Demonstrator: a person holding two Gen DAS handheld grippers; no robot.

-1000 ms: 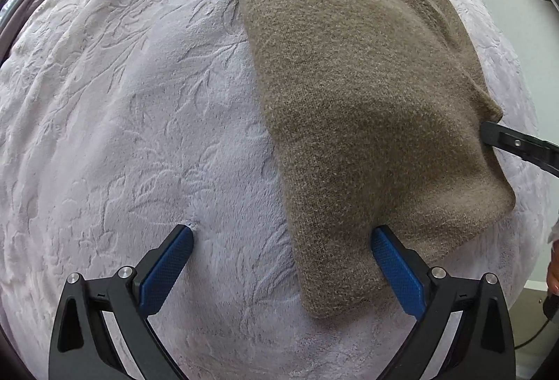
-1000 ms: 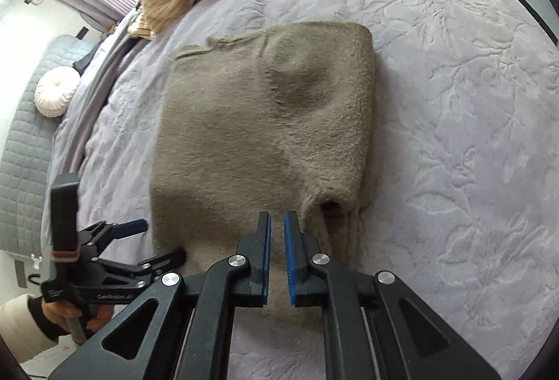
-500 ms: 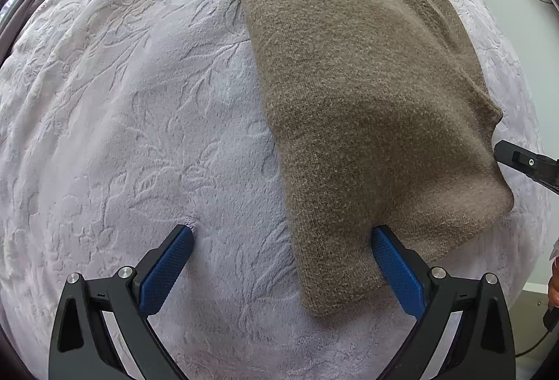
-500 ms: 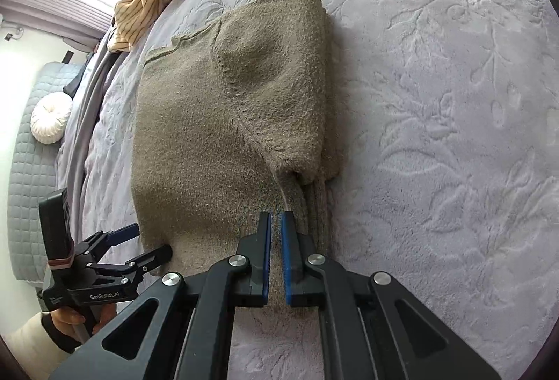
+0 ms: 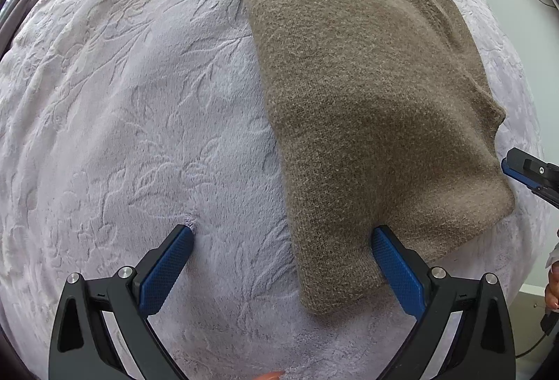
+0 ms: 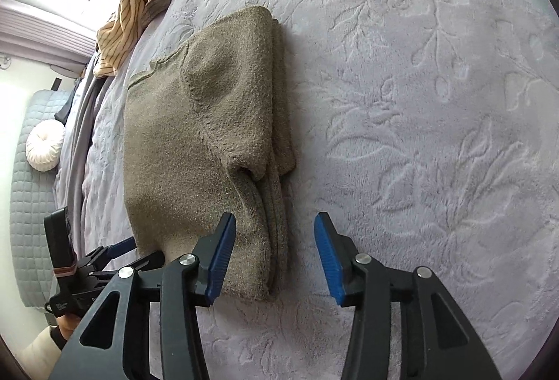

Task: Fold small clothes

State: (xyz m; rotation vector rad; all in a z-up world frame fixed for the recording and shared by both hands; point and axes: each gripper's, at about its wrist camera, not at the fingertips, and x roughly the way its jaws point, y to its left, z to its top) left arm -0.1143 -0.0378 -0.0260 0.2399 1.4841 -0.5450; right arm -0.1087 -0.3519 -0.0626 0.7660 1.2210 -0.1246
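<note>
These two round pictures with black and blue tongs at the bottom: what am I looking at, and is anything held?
No robot here: a person holds a pair of tongs in each hand, and a fisheye camera on each looks forward along its fingers.

The left view shows the left tongs wide open, one blue finger pressed into the lilac bedspread, the other at the near edge of the folded brown sweater. The right tongs peek in at the edge.

The right view shows the right tongs open over the sweater's folded edge, gripping nothing. The left tongs appear low on the left. A striped yellow garment lies bunched at the far end.

Nothing is held.
</note>
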